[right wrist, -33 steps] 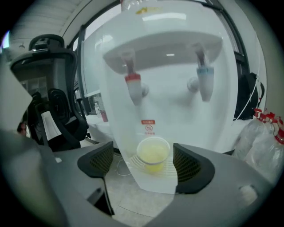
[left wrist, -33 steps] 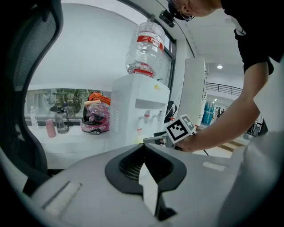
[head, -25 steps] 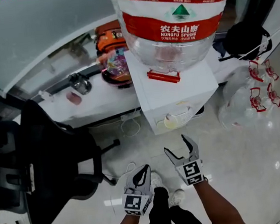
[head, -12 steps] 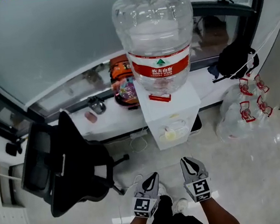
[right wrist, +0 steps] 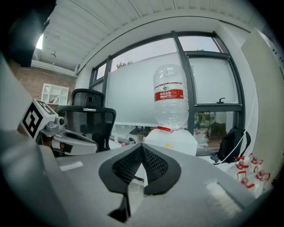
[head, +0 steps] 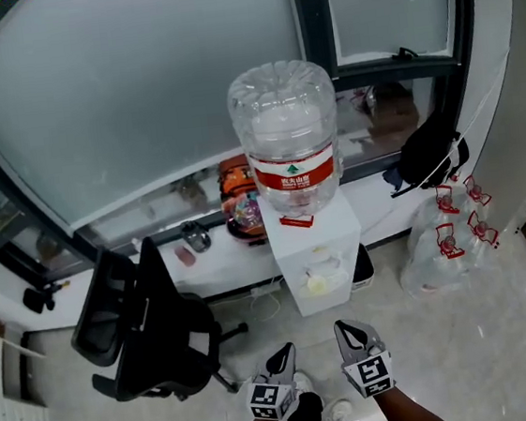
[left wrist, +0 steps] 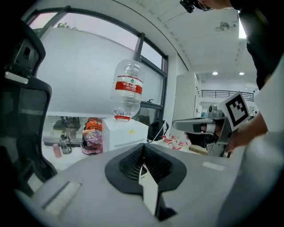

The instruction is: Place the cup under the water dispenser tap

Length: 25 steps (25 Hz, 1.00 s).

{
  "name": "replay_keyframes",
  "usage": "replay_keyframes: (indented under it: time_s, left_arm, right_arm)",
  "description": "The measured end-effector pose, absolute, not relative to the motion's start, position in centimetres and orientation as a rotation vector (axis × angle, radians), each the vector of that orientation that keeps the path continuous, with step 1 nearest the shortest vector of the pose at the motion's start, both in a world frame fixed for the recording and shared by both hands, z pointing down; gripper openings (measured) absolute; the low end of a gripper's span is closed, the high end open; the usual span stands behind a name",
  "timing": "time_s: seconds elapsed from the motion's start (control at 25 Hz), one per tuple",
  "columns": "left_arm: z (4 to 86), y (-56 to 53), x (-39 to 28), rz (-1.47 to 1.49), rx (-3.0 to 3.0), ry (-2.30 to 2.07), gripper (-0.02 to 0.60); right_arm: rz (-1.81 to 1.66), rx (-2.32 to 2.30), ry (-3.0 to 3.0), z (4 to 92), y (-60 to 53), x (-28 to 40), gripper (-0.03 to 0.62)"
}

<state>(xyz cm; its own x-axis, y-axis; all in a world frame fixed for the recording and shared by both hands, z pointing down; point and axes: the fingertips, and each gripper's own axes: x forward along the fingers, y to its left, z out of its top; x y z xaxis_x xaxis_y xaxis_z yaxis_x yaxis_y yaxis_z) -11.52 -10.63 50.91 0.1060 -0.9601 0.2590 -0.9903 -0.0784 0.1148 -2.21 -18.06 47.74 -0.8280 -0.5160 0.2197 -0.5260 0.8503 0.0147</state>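
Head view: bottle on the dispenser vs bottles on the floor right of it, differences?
The bottle on the dispenser stands neck-down atop the white dispenser; the floor bottles sit on the floor beside it. The bottle on the dispenser wears a red label band; the floor bottles show red handles instead. Both are clear plastic.

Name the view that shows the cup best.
Head view: the cup sits in the dispenser's recess, small but visible. Both gripper views cut off the dispenser's lower front, so no cup shows.
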Motion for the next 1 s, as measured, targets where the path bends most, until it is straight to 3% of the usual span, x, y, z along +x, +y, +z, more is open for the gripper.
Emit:
replay_keyframes:
  time_s: [0.52, 1.0]
  left_arm:
    - [47.6, -10.9, -9.4, 0.15, 2.191, -1.904, 0.017]
    - [46.7, -12.3, -11.2, 0.141, 2.197, -1.948, 0.017]
  right_arm:
    - [-0.001, 0.925, -2.771, 45.5, -17.6, 1.9, 0.002]
    - [-0.009, 0.896, -2.835, 43.0, -17.9, 0.3, 0.002]
